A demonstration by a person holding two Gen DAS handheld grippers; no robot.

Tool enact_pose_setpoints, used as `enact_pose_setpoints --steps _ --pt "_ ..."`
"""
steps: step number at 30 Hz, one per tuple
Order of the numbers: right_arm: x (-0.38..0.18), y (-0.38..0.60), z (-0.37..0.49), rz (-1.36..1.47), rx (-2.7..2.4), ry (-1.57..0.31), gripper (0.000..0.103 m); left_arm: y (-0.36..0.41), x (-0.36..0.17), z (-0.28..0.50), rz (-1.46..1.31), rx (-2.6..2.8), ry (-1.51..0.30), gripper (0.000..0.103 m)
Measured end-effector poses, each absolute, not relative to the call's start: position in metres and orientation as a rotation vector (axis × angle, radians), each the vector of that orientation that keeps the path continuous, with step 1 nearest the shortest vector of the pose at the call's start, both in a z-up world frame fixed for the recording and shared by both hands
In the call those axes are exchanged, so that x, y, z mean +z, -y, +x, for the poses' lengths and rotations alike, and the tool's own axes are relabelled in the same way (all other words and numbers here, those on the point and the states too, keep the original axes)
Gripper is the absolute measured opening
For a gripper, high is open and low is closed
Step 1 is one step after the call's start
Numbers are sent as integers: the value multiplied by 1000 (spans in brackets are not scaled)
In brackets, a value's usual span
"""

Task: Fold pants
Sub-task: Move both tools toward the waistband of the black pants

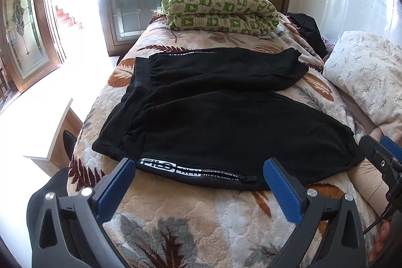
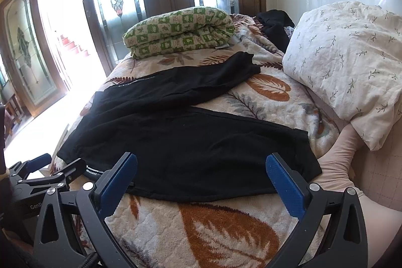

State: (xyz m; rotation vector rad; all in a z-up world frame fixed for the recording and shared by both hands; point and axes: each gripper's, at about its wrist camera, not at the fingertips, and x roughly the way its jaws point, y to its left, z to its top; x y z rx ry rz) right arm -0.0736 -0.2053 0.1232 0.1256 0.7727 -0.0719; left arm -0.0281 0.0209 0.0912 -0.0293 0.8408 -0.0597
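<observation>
Black pants [image 1: 213, 114] lie spread on the leaf-patterned blanket [image 1: 201, 225], waistband to the left, two legs running to the right with a gap between them. A white-lettered stripe and a zip run along the near edge. My left gripper [image 1: 201, 165] is open and empty, just in front of that near edge. The pants also show in the right wrist view [image 2: 191, 142]. My right gripper [image 2: 201, 160] is open and empty at the near leg's edge. The left gripper shows in the right wrist view at the lower left [image 2: 47, 172].
A folded green-patterned quilt [image 1: 221, 13] lies at the far end of the bed. A white floral pillow [image 2: 346, 62] sits on the right. Dark clothes [image 1: 309, 32] are heaped by the wall. A white low cabinet [image 1: 55, 135] stands left of the bed.
</observation>
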Motion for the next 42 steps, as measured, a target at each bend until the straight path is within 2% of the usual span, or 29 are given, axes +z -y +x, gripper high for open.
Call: enact_pose_setpoints --steps 42 --pt "111 209 -68 100 -77 -819 103 -18 91 -18 0 -77 -799 103"
